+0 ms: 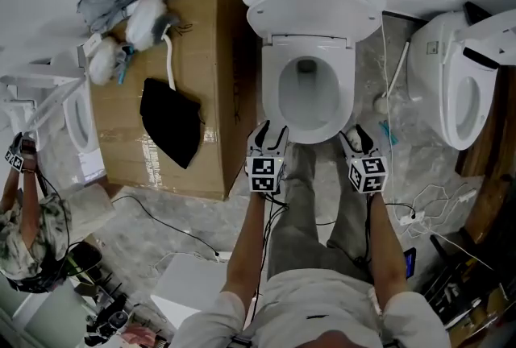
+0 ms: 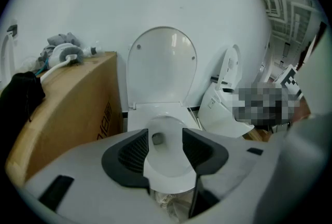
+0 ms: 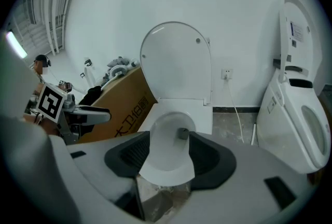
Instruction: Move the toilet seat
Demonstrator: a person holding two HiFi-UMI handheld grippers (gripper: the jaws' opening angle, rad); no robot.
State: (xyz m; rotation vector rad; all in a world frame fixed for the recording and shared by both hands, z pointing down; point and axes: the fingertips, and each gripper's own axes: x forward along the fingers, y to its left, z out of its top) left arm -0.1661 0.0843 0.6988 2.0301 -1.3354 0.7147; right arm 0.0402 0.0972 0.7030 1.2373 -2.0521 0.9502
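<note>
A white toilet stands in the middle of the head view, bowl uncovered. Its seat and lid stand raised against the tank; I cannot tell one from the other. The raised lid faces the left gripper view and also shows as the lid in the right gripper view. My left gripper hovers at the bowl's front left rim, my right gripper at the front right. Both are open, with nothing between the left gripper's or the right gripper's jaws.
A big cardboard box with a black cloth and fittings stands left of the toilet. A second toilet with its lid up stands to the right. Cables lie on the floor. A person stands at the far left.
</note>
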